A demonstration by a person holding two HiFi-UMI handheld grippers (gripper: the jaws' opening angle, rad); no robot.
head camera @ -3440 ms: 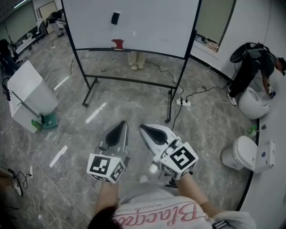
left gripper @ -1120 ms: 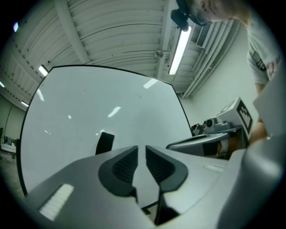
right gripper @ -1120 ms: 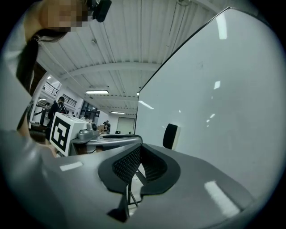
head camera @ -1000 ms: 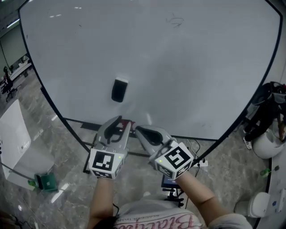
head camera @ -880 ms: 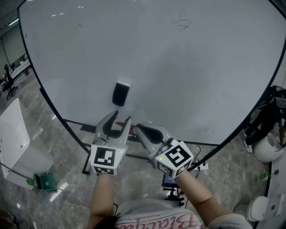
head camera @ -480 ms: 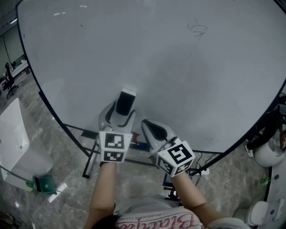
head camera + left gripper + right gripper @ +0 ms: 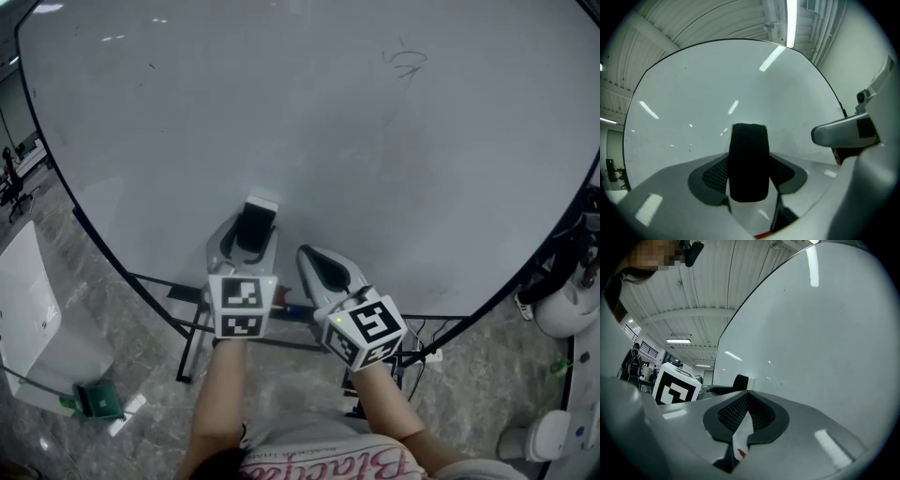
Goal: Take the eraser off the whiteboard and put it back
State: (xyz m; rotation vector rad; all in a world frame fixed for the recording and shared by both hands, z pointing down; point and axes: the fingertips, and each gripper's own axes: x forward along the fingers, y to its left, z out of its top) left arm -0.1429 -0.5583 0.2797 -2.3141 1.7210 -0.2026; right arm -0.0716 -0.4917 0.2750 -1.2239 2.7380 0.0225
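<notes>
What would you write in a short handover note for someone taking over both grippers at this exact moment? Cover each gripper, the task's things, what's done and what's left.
Left gripper: jaws have just been closing, and the pads look to be against the sides of the black block-shaped eraser.
Right gripper: shut, empty, beside the left.
Eraser: on the large white whiteboard, low on its face.
Done: eraser reached and gripped.
Left: pull it off, then put it back on the board.

A black eraser [image 7: 255,225] sits against the whiteboard [image 7: 394,150].
</notes>
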